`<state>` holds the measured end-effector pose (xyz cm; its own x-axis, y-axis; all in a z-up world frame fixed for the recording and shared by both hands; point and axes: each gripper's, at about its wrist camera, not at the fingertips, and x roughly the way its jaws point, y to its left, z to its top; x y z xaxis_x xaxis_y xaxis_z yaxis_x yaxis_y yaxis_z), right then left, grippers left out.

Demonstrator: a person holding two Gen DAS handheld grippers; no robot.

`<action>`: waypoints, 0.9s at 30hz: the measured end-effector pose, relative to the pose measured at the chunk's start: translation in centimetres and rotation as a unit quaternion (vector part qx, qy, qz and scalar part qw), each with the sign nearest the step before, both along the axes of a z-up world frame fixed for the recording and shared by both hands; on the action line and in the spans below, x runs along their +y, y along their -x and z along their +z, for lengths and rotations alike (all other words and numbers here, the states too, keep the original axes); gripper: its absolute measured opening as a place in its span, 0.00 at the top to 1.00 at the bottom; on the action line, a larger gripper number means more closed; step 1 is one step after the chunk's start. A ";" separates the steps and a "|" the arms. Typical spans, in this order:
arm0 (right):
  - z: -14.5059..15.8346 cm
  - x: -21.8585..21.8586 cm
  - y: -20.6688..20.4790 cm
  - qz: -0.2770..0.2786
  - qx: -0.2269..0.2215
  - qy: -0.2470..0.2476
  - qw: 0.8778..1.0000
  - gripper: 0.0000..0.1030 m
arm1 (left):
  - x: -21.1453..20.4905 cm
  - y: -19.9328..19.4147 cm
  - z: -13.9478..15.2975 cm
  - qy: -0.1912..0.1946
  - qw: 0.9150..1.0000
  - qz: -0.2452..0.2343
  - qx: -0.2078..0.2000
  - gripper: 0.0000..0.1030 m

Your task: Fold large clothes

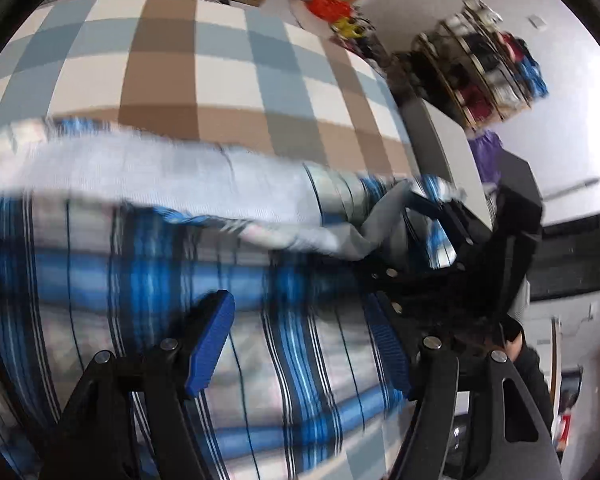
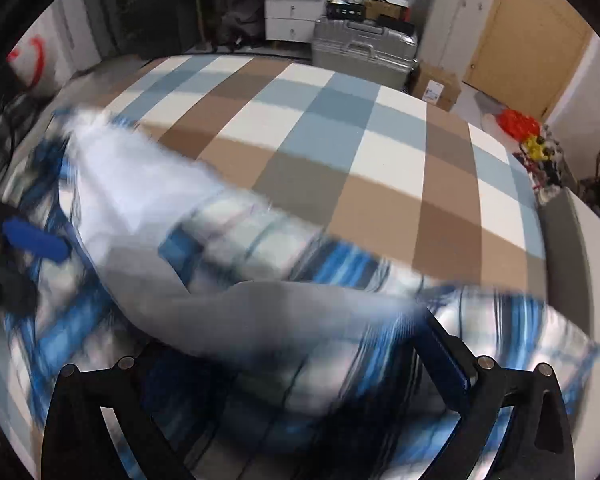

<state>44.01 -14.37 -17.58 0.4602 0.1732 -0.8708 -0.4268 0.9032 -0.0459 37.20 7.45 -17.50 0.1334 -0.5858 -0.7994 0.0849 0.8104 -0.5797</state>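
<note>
A blue, white and black plaid shirt [image 1: 148, 272] lies across the near part of a checked bed cover [image 1: 228, 64], its pale inner side folded over on top. My left gripper [image 1: 300, 340] is open just above the shirt, holding nothing. My right gripper [image 1: 440, 216] shows at the shirt's right end with cloth bunched at its fingers. In the right wrist view the shirt [image 2: 260, 240] is blurred; a grey fold drapes over the right gripper [image 2: 300, 360] and hides its left finger, so its grip is unclear. The left gripper's blue pad [image 2: 36, 240] shows at far left.
The brown, blue and white checked cover [image 2: 340, 152] fills the far part of the bed. A silver suitcase [image 2: 364, 48], cardboard box [image 2: 440, 88] and drawers [image 2: 296, 4] stand beyond it. A grey board [image 1: 444, 148] and a loaded clothes rack [image 1: 484, 60] are to the right.
</note>
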 end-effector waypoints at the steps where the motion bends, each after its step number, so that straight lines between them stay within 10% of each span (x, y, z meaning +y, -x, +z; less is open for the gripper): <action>1: 0.1 -0.1 -1.0 -0.007 0.005 -0.010 1.000 0.00 | 0.1 -1.0 0.1 0.000 1.000 0.007 -0.002 0.38; 13: 3.1 -9.6 -4.9 -0.168 -0.062 -0.052 0.982 0.00 | 3.3 -4.7 -1.5 -0.062 0.994 0.089 -0.020 0.38; 20: 4.6 -13.8 2.8 -0.102 -0.060 -0.064 0.991 0.00 | 4.1 1.6 1.1 -0.041 0.993 0.083 -0.077 0.38; 27: -1.4 -12.2 7.7 -0.029 0.044 0.019 0.998 0.00 | 4.2 5.8 -3.1 -0.102 0.990 0.079 -0.063 0.38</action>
<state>36.30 -26.54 -19.03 0.3897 0.1142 -0.9138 -0.3784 0.9245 -0.0458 31.40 11.70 -20.58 0.3173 -0.3778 -0.8698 0.0089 0.9184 -0.3957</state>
